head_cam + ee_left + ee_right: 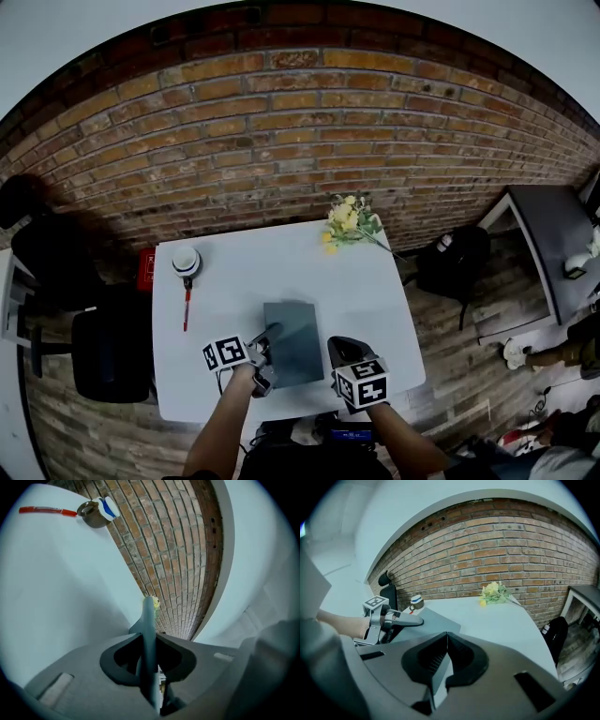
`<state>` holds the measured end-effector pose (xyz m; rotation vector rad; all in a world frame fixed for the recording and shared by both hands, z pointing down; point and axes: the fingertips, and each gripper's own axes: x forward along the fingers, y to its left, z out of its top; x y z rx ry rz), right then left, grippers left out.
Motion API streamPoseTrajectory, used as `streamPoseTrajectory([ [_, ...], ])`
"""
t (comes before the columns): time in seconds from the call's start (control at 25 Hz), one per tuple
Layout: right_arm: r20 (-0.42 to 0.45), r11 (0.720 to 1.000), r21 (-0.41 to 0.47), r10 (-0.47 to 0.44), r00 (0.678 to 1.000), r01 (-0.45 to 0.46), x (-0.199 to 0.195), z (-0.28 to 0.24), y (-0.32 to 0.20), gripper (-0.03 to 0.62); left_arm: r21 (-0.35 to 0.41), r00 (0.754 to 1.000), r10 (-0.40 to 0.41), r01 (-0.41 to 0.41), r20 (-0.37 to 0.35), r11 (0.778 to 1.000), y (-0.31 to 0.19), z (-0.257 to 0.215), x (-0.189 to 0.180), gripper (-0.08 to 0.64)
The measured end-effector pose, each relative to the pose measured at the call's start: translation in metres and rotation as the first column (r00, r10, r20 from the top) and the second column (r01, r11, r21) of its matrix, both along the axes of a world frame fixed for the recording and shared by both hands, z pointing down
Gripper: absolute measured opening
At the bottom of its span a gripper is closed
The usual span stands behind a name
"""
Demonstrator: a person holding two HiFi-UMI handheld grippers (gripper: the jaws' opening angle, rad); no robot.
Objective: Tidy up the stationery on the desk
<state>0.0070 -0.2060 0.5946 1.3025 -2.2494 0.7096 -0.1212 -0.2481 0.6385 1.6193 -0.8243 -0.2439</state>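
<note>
The left gripper (271, 331) has its jaws closed on the left edge of a flat, dark grey rectangular notebook (294, 339), which sits near the front middle of the white surface (375, 300). The right gripper (337, 344) is just beside the notebook's right edge, jaws pressed together with nothing between them. A red pen (187, 307) and a white roll of tape (186, 261) lie at the back left.

The surface (375, 281) looks smooth, matt white. The book (294, 347) has a smooth, matt, dark grey-green cover. The wall (281, 141) is rough red brick with sunken mortar. The floor (448, 323) is worn wood plank. The pen (187, 309) looks like glossy red plastic. The left tool (272, 332) and right tool (339, 347) are matt grey plastic.
</note>
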Motion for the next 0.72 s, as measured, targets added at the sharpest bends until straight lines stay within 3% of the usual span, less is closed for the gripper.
streamPoseTrajectory([
  [0.2, -0.003, 1.000, -0.014, -0.003, 1.000, 0.003, -0.004, 0.008, 0.000, 0.011, -0.008, 0.999, -0.008, 0.008, 0.033, 1.000, 0.003, 0.014, -0.015, 0.066],
  [0.72, 0.001, 0.998, -0.057, -0.016, 1.000, 0.016, -0.014, 0.025, -0.002, 0.012, -0.074, 0.977, 0.053, -0.038, 0.205, 0.997, 0.008, 0.054, -0.032, 0.067],
])
